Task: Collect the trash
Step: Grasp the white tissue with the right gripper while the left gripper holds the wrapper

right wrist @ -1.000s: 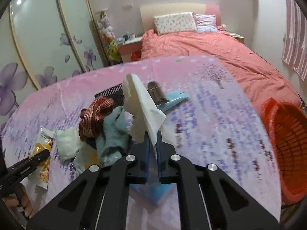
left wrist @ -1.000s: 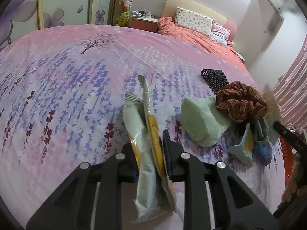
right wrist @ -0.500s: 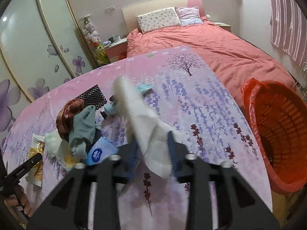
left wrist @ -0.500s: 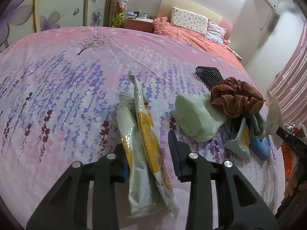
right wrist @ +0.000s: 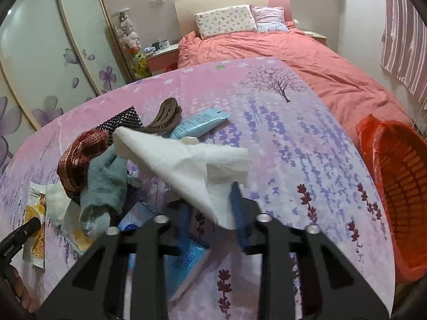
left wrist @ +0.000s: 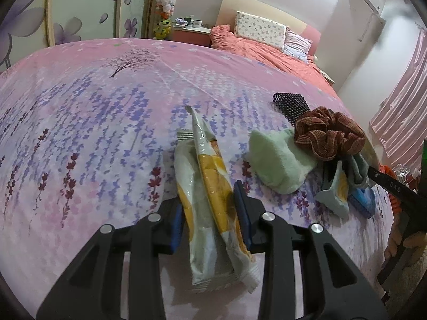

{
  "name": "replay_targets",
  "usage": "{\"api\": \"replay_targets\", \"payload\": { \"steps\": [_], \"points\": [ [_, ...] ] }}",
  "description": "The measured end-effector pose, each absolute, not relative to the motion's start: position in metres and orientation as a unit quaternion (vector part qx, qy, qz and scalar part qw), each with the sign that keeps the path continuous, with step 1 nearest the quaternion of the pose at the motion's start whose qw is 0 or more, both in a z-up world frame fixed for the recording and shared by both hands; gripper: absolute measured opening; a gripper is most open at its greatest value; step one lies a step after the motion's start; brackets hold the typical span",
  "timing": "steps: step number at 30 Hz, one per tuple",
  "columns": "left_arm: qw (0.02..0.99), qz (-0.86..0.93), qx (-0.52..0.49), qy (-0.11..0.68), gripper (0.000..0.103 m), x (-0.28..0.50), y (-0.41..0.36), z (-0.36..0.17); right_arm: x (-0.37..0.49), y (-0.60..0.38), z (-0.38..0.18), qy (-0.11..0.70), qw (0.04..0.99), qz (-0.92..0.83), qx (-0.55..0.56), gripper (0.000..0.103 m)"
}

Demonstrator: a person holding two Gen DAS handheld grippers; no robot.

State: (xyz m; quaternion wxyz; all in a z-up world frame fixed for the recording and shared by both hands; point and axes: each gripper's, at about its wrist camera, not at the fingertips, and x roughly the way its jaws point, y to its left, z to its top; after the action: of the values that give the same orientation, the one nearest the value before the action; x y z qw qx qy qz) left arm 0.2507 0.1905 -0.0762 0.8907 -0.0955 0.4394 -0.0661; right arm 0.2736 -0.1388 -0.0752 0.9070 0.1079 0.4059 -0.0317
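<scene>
The left gripper (left wrist: 209, 220) stood released around a snack wrapper (left wrist: 210, 200) at lower centre. The right gripper (right wrist: 210, 210) was closing around a white tissue (right wrist: 186, 165), orange basket (right wrist: 400, 186) at right

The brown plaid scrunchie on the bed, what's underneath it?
The scrunchie lies on a grey-blue fuzzy cloth, with a pale green cloth beside it and black mesh behind. Whatever else lies beneath the pile is covered.
</scene>
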Motion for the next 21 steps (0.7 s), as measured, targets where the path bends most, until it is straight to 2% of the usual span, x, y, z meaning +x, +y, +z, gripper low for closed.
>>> {"api": "replay_targets", "payload": {
  "steps": [4, 13, 14, 15, 21],
  "points": [
    [0.892, -0.062, -0.092, 0.439, 0.034, 0.253, 0.188, -0.077, 0.269, -0.143, -0.073, 0.404, 0.906, -0.024, 0.123, 0.010],
    [0.892, -0.064, -0.083, 0.439, 0.034, 0.245, 0.181, -0.078, 0.259, -0.144, -0.070, 0.403, 0.904, -0.013, 0.140, 0.007],
    [0.894, -0.061, -0.080, 0.438, 0.031, 0.245, 0.180, -0.078, 0.258, -0.144, -0.070, 0.403, 0.904, -0.012, 0.141, 0.007],
    [0.894, -0.062, -0.079, 0.437, 0.023, 0.246, 0.178, -0.079, 0.258, -0.144, -0.069, 0.403, 0.904, -0.011, 0.141, 0.006],
    [0.898, -0.071, -0.074, 0.428, 0.014, 0.244, 0.169, -0.073, 0.248, -0.147, -0.061, 0.396, 0.906, -0.011, 0.148, 0.005]
  ]
}}
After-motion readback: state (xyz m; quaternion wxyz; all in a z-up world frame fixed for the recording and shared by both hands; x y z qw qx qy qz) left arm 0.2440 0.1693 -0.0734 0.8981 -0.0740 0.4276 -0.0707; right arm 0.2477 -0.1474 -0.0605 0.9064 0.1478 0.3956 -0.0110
